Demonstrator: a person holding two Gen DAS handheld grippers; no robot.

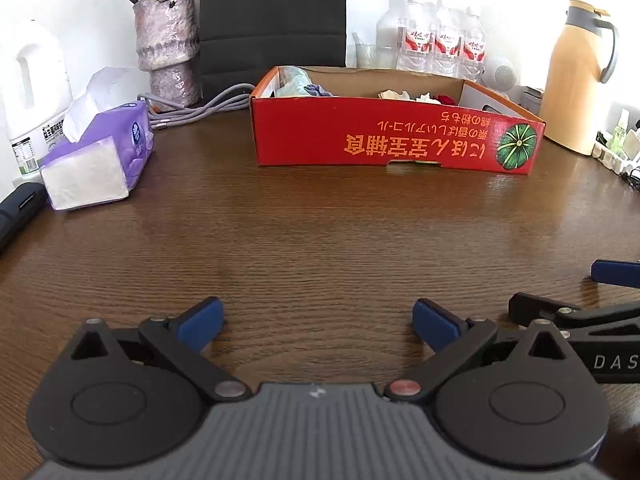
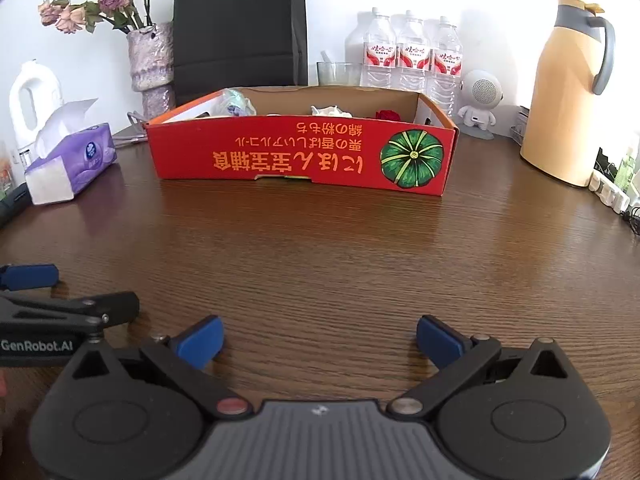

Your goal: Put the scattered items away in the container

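Your left gripper [image 1: 318, 326] and right gripper [image 2: 320, 340] hover with fingers spread wide, holding nothing. Bare table [image 2: 320, 256] lies ahead of them. Beyond it, the red box [image 2: 304, 156] holds a white item [image 2: 330, 111], a red one [image 2: 387, 114].

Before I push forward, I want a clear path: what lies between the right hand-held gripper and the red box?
Only bare wooden table lies between the right hand-held gripper and the red box, as the right wrist view shows.

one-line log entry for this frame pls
left gripper: open, empty | right gripper: open, empty | red box: holds items | table: no loose items before box
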